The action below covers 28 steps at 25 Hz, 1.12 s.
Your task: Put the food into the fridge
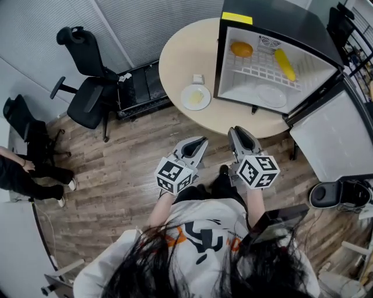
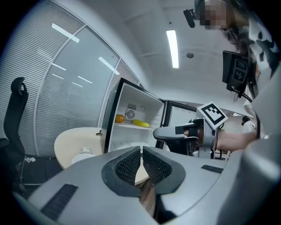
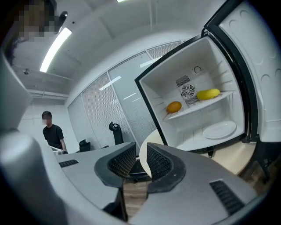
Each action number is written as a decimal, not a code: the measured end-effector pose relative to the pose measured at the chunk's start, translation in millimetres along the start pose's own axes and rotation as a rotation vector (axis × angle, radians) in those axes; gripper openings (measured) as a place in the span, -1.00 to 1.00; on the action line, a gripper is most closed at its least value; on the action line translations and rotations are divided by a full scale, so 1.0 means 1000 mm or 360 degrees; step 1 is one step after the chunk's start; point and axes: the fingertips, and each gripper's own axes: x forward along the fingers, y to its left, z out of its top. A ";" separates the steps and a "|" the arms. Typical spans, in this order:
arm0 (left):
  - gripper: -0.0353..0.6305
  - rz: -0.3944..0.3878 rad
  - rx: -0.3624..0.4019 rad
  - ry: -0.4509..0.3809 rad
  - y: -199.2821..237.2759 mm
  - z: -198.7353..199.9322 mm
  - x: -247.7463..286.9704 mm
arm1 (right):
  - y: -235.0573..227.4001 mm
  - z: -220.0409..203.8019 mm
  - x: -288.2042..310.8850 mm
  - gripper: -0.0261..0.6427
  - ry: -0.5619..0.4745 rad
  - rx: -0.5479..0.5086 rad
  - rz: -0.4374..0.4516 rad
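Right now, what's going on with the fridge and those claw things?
A person stands at a table with a gripper in each hand, both empty. The left gripper is shut; the right gripper has its jaws closing on nothing. The open mini fridge holds an orange and a banana on its shelf, a white plate below. A second plate with pale food sits on the table.

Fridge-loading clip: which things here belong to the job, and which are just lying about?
Job:
- fridge, door open
- orange fruit and yellow food on its shelf
- empty plate inside it
- plate with pale food on the table

Lying about:
- small box
- office chair
- person at the side
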 end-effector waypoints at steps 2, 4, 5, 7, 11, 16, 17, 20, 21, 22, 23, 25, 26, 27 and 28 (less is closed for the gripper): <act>-0.86 -0.0011 -0.0013 0.0006 -0.005 -0.006 -0.008 | 0.009 -0.009 -0.010 -0.67 0.0013 -0.0037 -0.0001; -0.86 -0.0033 -0.0021 0.0015 -0.011 -0.011 -0.012 | 0.014 -0.016 -0.021 -0.68 0.0015 -0.0045 -0.0016; -0.86 -0.0046 -0.0024 0.0017 -0.016 -0.013 -0.014 | 0.015 -0.019 -0.026 -0.68 0.0016 -0.0038 -0.0025; -0.86 -0.0067 -0.0030 0.0016 -0.024 -0.016 -0.018 | 0.017 -0.025 -0.035 -0.70 0.0024 -0.0028 -0.0038; -0.86 -0.0090 -0.0026 -0.0002 -0.040 -0.016 -0.023 | 0.021 -0.030 -0.052 -0.72 0.0030 -0.0037 -0.0048; -0.86 -0.0079 -0.0018 -0.0017 -0.054 -0.014 -0.029 | 0.023 -0.032 -0.065 -0.72 0.0036 -0.0047 -0.0037; -0.86 -0.0068 -0.0018 -0.0021 -0.056 -0.013 -0.030 | 0.025 -0.033 -0.069 -0.73 0.0040 -0.0056 -0.0032; -0.86 -0.0027 -0.0018 -0.0047 -0.064 -0.010 -0.033 | 0.026 -0.036 -0.081 -0.73 0.0057 -0.0085 -0.0010; -0.86 -0.0014 -0.0019 -0.0054 -0.068 -0.009 -0.034 | 0.026 -0.037 -0.086 -0.74 0.0064 -0.0090 -0.0001; -0.86 -0.0004 -0.0021 -0.0057 -0.074 -0.009 -0.035 | 0.026 -0.038 -0.092 -0.74 0.0071 -0.0093 0.0007; -0.86 0.0002 -0.0024 -0.0057 -0.081 -0.010 -0.037 | 0.026 -0.040 -0.099 -0.74 0.0077 -0.0095 0.0013; -0.86 0.0014 -0.0029 -0.0052 -0.095 -0.014 -0.040 | 0.025 -0.044 -0.114 -0.74 0.0091 -0.0100 0.0021; -0.86 0.0021 -0.0032 -0.0050 -0.103 -0.017 -0.042 | 0.024 -0.046 -0.121 -0.74 0.0099 -0.0103 0.0026; -0.86 0.0029 -0.0034 -0.0049 -0.110 -0.019 -0.044 | 0.023 -0.049 -0.128 -0.74 0.0105 -0.0107 0.0033; -0.86 0.0037 -0.0035 -0.0048 -0.118 -0.022 -0.046 | 0.023 -0.050 -0.136 -0.74 0.0109 -0.0111 0.0041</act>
